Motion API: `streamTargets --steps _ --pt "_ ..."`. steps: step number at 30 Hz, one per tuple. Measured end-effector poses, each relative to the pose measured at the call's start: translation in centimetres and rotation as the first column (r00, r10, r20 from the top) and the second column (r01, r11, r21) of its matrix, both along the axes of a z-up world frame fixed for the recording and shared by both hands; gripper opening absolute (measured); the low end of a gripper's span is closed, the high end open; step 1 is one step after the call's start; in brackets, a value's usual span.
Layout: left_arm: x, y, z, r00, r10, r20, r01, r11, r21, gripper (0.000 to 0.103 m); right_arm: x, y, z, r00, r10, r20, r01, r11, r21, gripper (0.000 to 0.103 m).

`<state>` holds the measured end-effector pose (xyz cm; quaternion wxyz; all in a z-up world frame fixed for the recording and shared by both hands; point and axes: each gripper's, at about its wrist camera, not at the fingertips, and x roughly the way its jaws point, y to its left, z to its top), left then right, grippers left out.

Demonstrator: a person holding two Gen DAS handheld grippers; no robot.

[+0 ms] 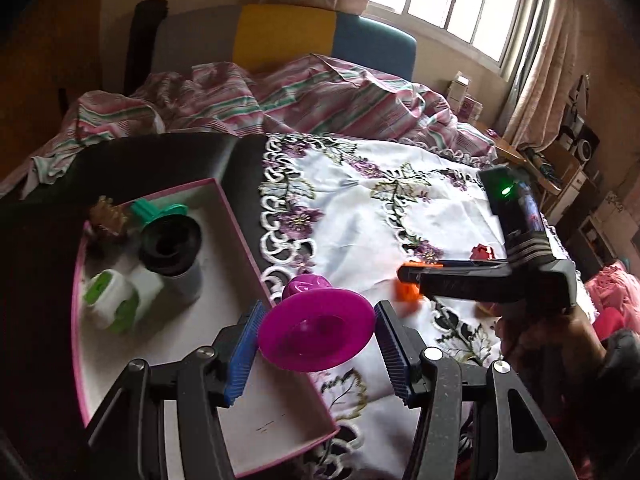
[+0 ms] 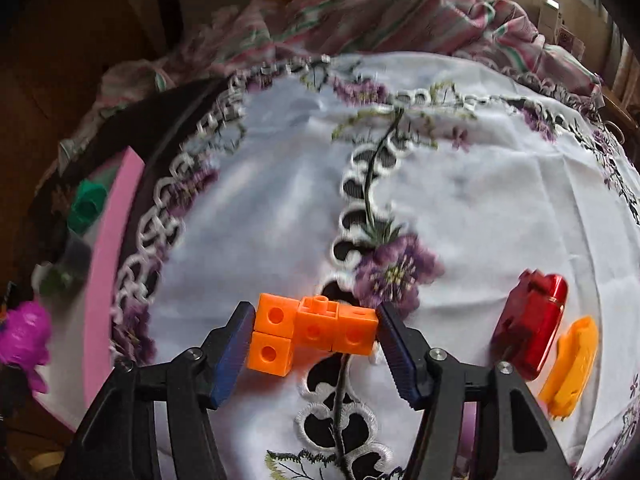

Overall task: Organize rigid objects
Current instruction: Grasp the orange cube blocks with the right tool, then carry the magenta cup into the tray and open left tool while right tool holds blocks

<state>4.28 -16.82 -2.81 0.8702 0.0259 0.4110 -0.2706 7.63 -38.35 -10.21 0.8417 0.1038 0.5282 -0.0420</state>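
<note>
My left gripper (image 1: 318, 320) is shut on a magenta plastic piece with a flared disc (image 1: 316, 332). It hangs over the right wall of a pink-rimmed white box (image 1: 240, 220). My right gripper (image 2: 316, 324) is shut on an orange cluster of linked cubes (image 2: 312, 328), its blue pads pressing both ends just above the embroidered white cloth (image 2: 280, 208). In the left wrist view the right gripper (image 1: 408, 284) shows at the right with the orange cubes (image 1: 406, 292) in it. The right wrist view catches the magenta piece (image 2: 24, 336) at its left edge.
The box holds a dark cylindrical cup (image 1: 172, 248), a green item (image 1: 160, 208), a white-and-green case (image 1: 112, 296) and a brown hair claw (image 1: 108, 216). A red object (image 2: 532, 324) and an orange-yellow piece (image 2: 572, 364) lie right of my right gripper. A striped blanket (image 1: 280, 96) is bunched behind.
</note>
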Motion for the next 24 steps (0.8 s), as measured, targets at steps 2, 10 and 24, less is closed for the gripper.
streamTargets --steps 2,10,24 --pt "-0.3 0.5 0.1 1.0 0.014 0.005 -0.014 1.0 0.006 0.057 0.2 0.6 -0.1 1.0 0.019 0.01 -0.019 0.999 -0.033 0.063" --pt "-1.1 2.5 0.0 0.998 0.06 0.012 -0.06 0.998 0.027 0.057 0.4 0.6 -0.3 0.999 0.031 0.015 -0.03 0.998 -0.053 0.062" --pt "-1.6 5.0 -0.6 0.994 0.111 0.008 -0.112 0.993 0.05 0.057 0.6 0.6 -0.6 0.999 0.041 0.008 -0.04 0.997 -0.072 0.06"
